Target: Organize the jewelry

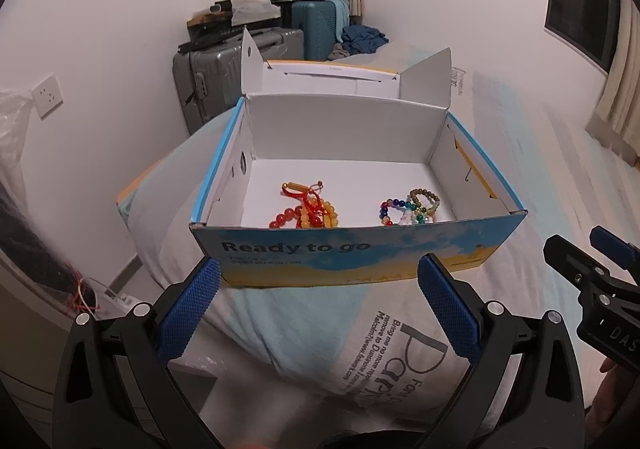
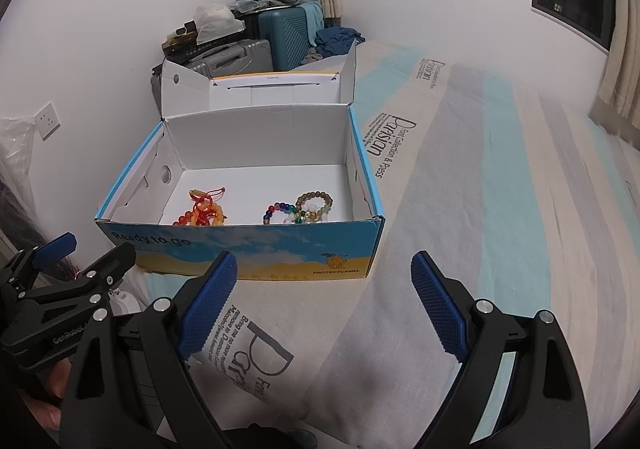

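We're holding both grippers short of the box's (image 1: 352,257) near wall, above the bed (image 2: 500,209). Left gripper (image 1: 319,303): jaws spread wide, nothing between them. Right gripper (image 2: 323,303): same, wide apart and empty.

The box is sitting open on the bed near its left edge, lid folded back toward the suitcases (image 1: 256,49) in the far corner. Jewelry is lying on the box floor against the near wall: red-orange bead bracelets (image 1: 306,211) toward the near-left corner, multicolour and green bead bracelets (image 1: 410,207) toward the near-right corner, the two heaps well apart.

View differences:
- Left wrist view is showing the box head-on, "Ready to go" print centred between the fingers, and the right gripper's side at the frame's right edge.
- Right wrist view is showing the box off to the left, the camel logo on its near-right corner, and the left gripper at the lower left with a hand behind it. It's also giving us the long striped bedspread running right of the box.

Room: far half of the box floor is bare. Left of the box the bed edge is close, with the wall and a socket (image 1: 47,95) beyond.
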